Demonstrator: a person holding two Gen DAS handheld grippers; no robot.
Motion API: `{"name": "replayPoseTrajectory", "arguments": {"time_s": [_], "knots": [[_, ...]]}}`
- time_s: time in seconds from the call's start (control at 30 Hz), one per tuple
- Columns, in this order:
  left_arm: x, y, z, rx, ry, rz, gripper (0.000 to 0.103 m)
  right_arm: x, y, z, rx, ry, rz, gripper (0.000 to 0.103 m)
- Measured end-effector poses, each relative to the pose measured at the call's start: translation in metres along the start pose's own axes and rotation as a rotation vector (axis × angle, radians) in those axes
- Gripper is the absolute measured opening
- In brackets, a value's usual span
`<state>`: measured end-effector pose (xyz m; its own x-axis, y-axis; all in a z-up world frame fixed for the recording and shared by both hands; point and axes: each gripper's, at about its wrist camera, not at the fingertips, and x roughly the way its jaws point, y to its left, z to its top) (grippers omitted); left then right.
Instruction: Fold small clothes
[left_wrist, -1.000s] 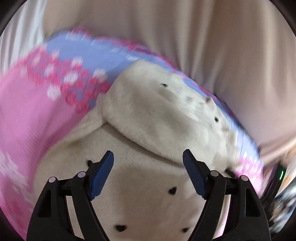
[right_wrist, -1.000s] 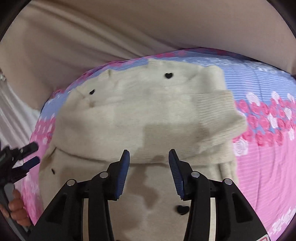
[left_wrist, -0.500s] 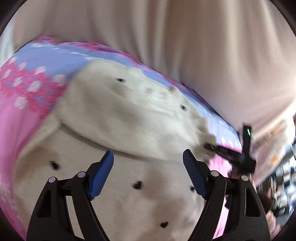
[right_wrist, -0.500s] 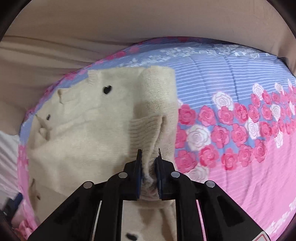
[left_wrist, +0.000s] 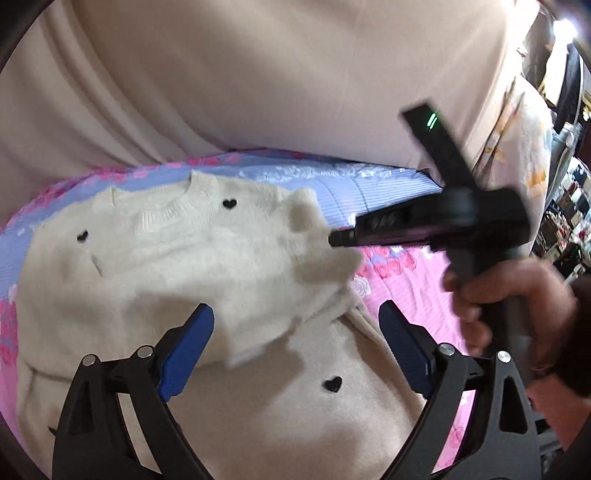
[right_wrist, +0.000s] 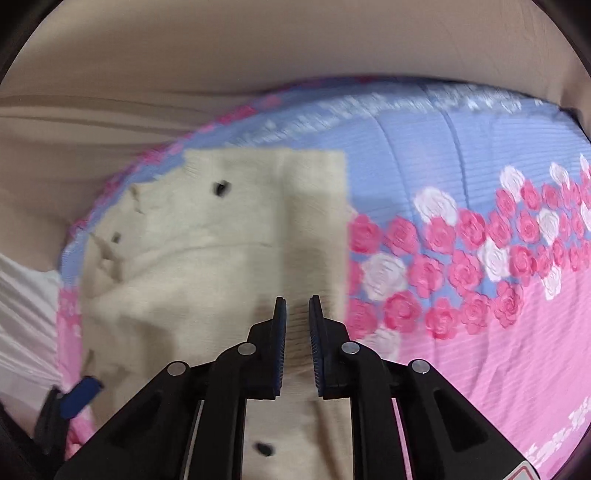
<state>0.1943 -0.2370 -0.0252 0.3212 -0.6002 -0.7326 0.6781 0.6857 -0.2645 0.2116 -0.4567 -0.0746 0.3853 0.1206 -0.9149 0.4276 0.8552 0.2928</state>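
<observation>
A cream knit sweater (left_wrist: 192, 266) with small black hearts lies on a pink and blue rose-print bedspread (right_wrist: 461, 258). My right gripper (right_wrist: 297, 312) is shut on the ribbed sleeve cuff (right_wrist: 297, 332), and the sleeve (right_wrist: 314, 221) runs up from it along the sweater's right edge. In the left wrist view the right gripper (left_wrist: 338, 238) holds that sleeve, raised over the sweater's right shoulder. My left gripper (left_wrist: 295, 314) hovers above the sweater's middle, its jaws opening wide with nothing pinched between them. One blue pad of the left gripper (right_wrist: 79, 400) shows at the lower left of the right wrist view.
A beige curtain-like cloth (left_wrist: 258, 92) hangs behind the bed. A person's hand (left_wrist: 509, 295) grips the right tool's handle. Cluttered shelves (left_wrist: 569, 206) show at the far right. White fabric (right_wrist: 22, 314) lies left of the bedspread.
The right gripper went from open over the sweater to shut on the sleeve cuff and has drawn the sleeve out. The left gripper swung right, rolled level and spread wider.
</observation>
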Motion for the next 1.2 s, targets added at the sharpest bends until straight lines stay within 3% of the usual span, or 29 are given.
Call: {"name": "replayPoseTrajectory", "arguments": {"time_s": [0.1,0.3,0.33,0.37,0.43,0.47,0.5,0.53,0.67,0.9,0.93,0.97,1.0,1.03,1.1,1.13,1.17,1.2], "knots": [[-0.003,0.006,-0.011,-0.027,0.017,-0.003,0.088,-0.002,-0.004,-0.003,0.013,-0.019,0.039,0.018],[0.008,0.004,-0.012,0.012,0.039,0.021,0.088,0.011,-0.002,0.002,-0.008,0.005,-0.007,0.023],[0.009,0.003,-0.011,0.019,0.036,0.020,0.088,0.012,-0.006,0.003,0.012,0.007,0.007,0.027],[0.009,0.002,-0.010,0.023,0.032,0.022,0.088,0.013,-0.010,0.003,0.030,0.012,-0.004,0.040],[0.013,0.003,-0.009,0.023,0.036,0.016,0.088,0.015,-0.014,0.003,0.041,0.017,-0.016,0.045],[0.014,0.003,-0.009,0.023,0.037,0.017,0.088,0.016,-0.016,0.002,0.042,0.022,-0.005,0.043],[0.016,0.004,-0.008,0.025,0.039,0.019,0.088,0.016,-0.016,0.000,0.045,0.024,0.017,0.024],[0.017,0.003,-0.009,0.027,0.043,0.022,0.088,0.014,-0.016,-0.001,0.046,0.020,0.051,0.011],[0.023,0.002,-0.005,0.033,0.042,0.023,0.088,-0.012,0.003,-0.001,0.013,-0.015,0.115,0.010],[0.035,-0.002,0.019,0.036,-0.046,0.018,0.088,-0.051,0.057,0.006,-0.034,0.053,0.427,0.010],[0.034,0.001,0.024,0.021,-0.077,0.003,0.081,-0.053,0.065,0.007,-0.047,0.066,0.452,0.010],[0.033,0.007,0.030,0.003,-0.099,-0.038,0.054,-0.055,0.072,0.008,-0.061,0.070,0.453,0.014],[0.035,0.016,0.035,-0.016,-0.092,-0.062,0.038,-0.058,0.076,0.010,-0.077,0.062,0.437,0.018],[0.036,0.028,0.040,-0.045,-0.075,-0.074,0.009,-0.066,0.078,0.012,-0.087,0.031,0.423,0.018],[0.020,0.064,0.048,-0.147,-0.122,-0.039,0.008,-0.083,0.078,0.012,-0.098,-0.050,0.406,0.020],[0.005,0.083,0.051,-0.188,-0.162,-0.013,0.008,-0.095,0.079,0.012,-0.120,-0.113,0.357,0.026],[-0.016,0.105,0.056,-0.237,-0.209,0.008,0.008,-0.099,0.082,0.011,-0.142,-0.157,0.301,0.043],[-0.044,0.130,0.061,-0.293,-0.262,0.030,0.008,-0.100,0.084,0.008,-0.169,-0.189,0.242,0.051]]}}
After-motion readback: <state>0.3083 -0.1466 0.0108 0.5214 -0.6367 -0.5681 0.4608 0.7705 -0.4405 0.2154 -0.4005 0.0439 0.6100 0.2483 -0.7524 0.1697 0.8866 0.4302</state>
